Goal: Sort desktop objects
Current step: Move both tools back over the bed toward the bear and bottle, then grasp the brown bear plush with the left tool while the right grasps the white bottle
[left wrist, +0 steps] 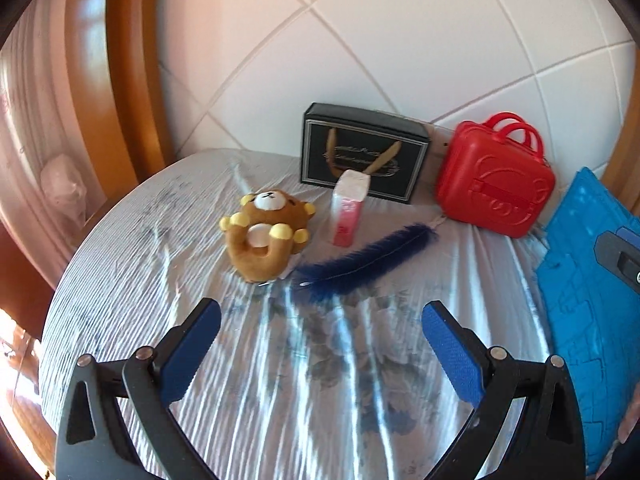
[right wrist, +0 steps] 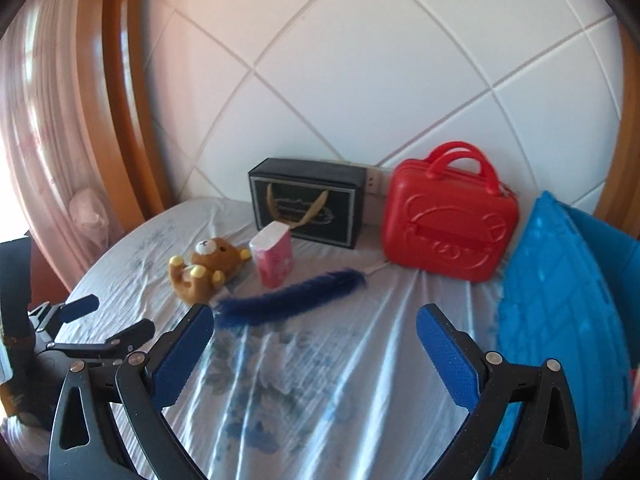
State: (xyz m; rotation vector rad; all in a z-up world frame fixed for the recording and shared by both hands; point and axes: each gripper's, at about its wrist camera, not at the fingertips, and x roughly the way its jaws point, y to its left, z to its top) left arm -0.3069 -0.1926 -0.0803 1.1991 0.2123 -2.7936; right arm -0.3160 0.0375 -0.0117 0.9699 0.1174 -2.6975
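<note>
While both grippers hover spread and empty, the objects wait on the cloth-covered bench (left wrist: pixel 120 280).
Left gripper (left wrist: pixel 320 320), right gripper (right wrist: pixel 314 322): beyond lie a bear plush (left wrist: pixel 266 232), pink tissue pack (left wrist: pixel 349 210), blue feather (left wrist: pixel 360 264); far right, red case (left wrist: pixel 494 184); black box (left wrist: pixel 362 154) lettering unreadable.

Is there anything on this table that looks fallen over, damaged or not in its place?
The teddy bear lies on its back instead of sitting, and the blue feather lies loose across the wrinkled cloth. Nothing looks damaged or spilled.

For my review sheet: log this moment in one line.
left gripper open, empty | right gripper open, empty | bear, feather untouched
</note>
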